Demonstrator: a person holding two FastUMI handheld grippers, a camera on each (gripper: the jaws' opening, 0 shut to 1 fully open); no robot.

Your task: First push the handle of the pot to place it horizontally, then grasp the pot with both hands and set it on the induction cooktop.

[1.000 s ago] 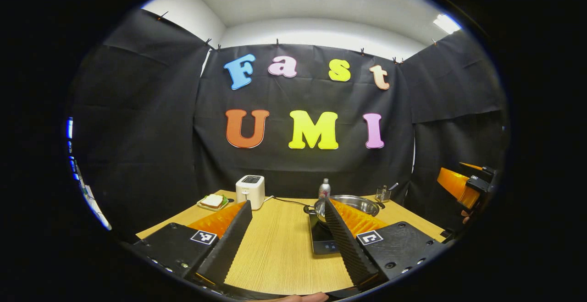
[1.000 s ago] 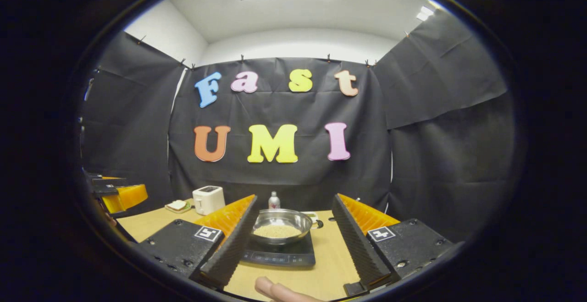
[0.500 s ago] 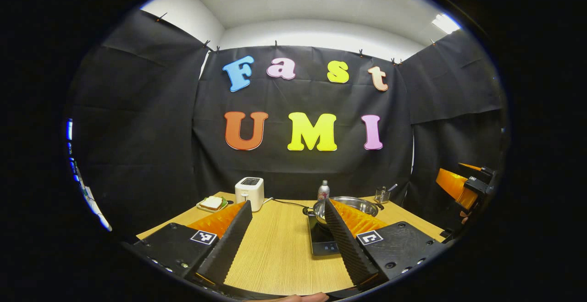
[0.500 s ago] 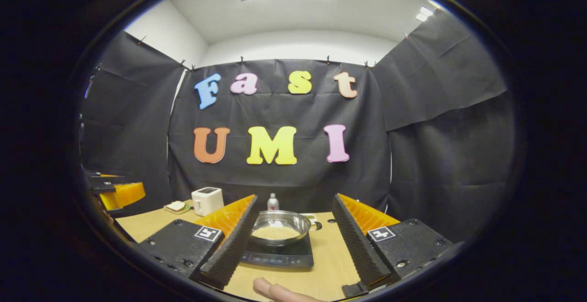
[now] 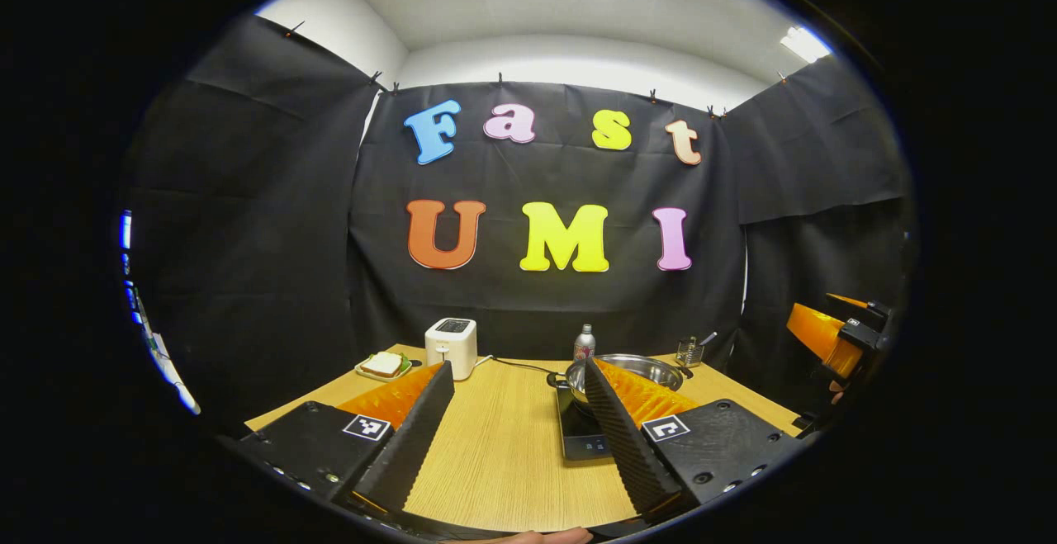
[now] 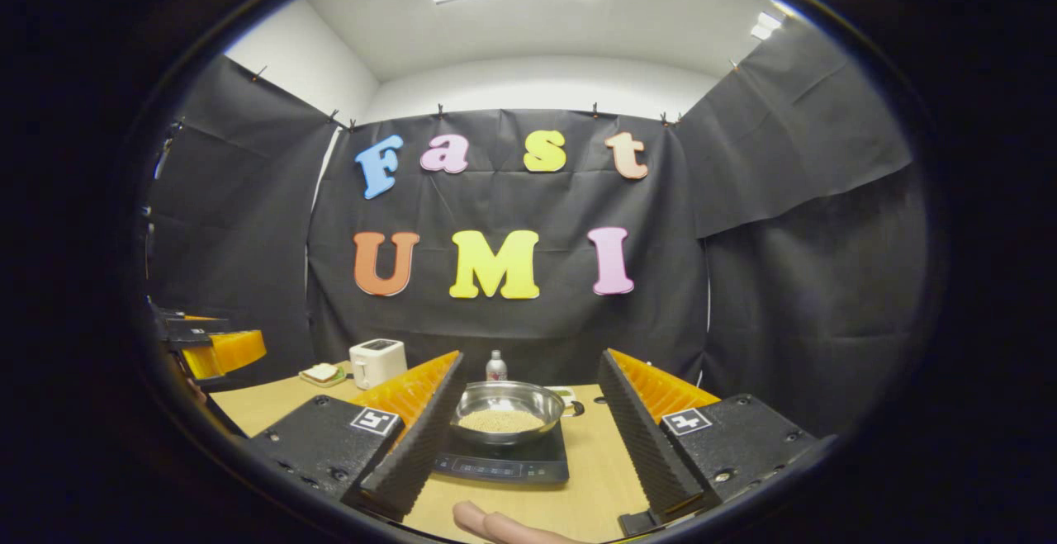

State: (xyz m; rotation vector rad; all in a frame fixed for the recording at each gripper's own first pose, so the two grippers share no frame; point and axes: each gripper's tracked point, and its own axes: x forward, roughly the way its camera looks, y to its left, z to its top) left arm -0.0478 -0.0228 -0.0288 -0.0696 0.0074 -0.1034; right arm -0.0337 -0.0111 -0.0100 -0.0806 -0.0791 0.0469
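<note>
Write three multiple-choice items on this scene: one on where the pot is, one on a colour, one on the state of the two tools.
1. Where does the pot sit?
A. on the induction cooktop
B. on the toaster
C. on the bare table

2. What colour is the toaster?
A. red
B. white
C. blue

3. How do the left tool and right tool stand?
A. both clamped on the pot
B. one shut, one open
C. both open, holding nothing

Answers:
1. A: the steel pot rests on the black cooktop.
2. B: its body is white.
3. C: each tool's fingers are spread with nothing between them.
</note>
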